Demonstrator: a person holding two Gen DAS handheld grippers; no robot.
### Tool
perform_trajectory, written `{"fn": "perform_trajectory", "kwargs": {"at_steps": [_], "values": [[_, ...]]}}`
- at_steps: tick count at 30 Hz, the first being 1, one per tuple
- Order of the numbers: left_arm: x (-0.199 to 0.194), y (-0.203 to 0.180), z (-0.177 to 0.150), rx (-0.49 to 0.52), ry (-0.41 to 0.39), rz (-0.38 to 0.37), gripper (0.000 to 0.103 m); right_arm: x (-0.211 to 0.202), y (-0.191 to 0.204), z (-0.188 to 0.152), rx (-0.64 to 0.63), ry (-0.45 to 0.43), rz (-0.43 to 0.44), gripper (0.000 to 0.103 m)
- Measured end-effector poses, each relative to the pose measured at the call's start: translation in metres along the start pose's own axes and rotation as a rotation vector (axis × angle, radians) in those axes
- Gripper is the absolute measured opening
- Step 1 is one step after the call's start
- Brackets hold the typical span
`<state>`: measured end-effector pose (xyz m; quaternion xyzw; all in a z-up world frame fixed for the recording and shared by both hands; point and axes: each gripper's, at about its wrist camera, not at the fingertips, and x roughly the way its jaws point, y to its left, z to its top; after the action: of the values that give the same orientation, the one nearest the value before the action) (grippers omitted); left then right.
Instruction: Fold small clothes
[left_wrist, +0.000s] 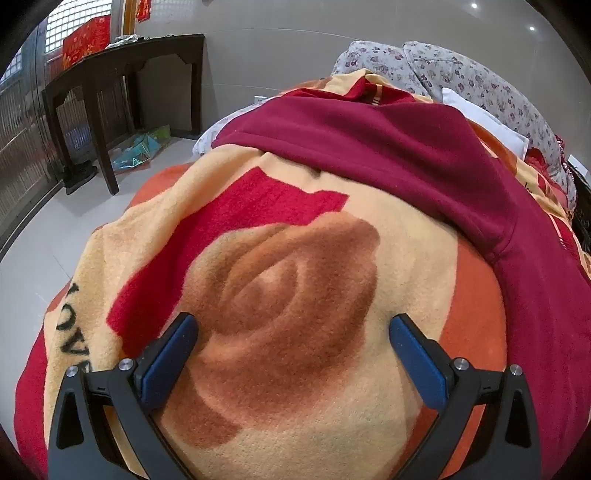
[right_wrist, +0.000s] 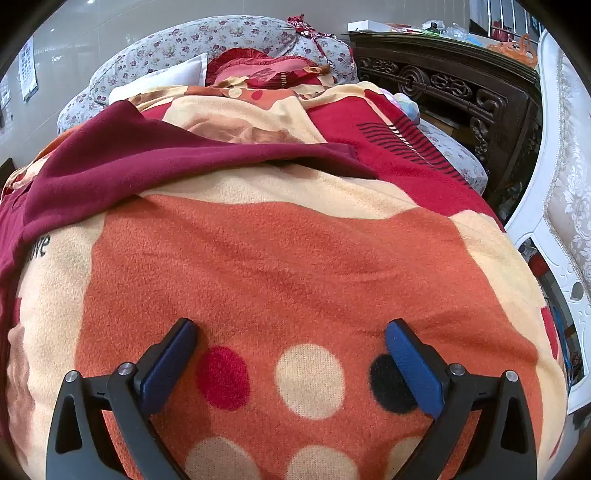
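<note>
A dark maroon fleece garment (left_wrist: 388, 147) lies spread across the patterned blanket (left_wrist: 288, 295) on the bed. In the left wrist view it fills the upper right and runs down the right side. In the right wrist view the same maroon garment (right_wrist: 147, 166) lies at the upper left, its hem ending near the middle. My left gripper (left_wrist: 293, 325) hovers open over the brown rose print, short of the garment. My right gripper (right_wrist: 290, 328) stands open above the orange dotted patch, nothing between its blue pads (right_wrist: 413, 369).
A dark wooden table (left_wrist: 122, 70) stands on the tiled floor left of the bed. Floral pillows (right_wrist: 207, 40) and a white pillow (right_wrist: 162, 81) lie at the head. A carved dark headboard (right_wrist: 450, 85) and a white chair (right_wrist: 565, 184) stand at the right.
</note>
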<state>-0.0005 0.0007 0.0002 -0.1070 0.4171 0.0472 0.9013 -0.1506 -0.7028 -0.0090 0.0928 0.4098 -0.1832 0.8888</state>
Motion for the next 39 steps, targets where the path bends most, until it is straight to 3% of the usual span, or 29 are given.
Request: {"fn": "perform_trajectory", "kwargs": {"at_steps": [9,15,22,30,36,39], "values": [[-0.001,-0.003,-0.002,0.025,0.023,0.013,0.103,0.001,0.000,0.000,0.000,0.000,0.000,0.103],[-0.007,-0.021,-0.011,0.115,0.004,0.086,0.103,0.003,-0.002,-0.001,0.001,0.000,0.002,0.103],[-0.035,-0.030,-0.018,0.174,-0.010,0.108,0.103,0.004,-0.002,-0.001,0.001,0.000,0.000,0.103],[-0.075,-0.057,-0.019,0.199,-0.075,0.032,0.103,-0.001,0.000,0.000,-0.001,-0.001,-0.001,0.103],[-0.101,-0.101,-0.029,0.301,-0.116,-0.023,0.103,-0.002,0.002,0.002,0.023,0.061,-0.029,0.103],[-0.110,-0.118,-0.033,0.337,-0.132,-0.064,0.103,-0.025,0.011,-0.003,0.072,0.056,-0.020,0.103]]}}
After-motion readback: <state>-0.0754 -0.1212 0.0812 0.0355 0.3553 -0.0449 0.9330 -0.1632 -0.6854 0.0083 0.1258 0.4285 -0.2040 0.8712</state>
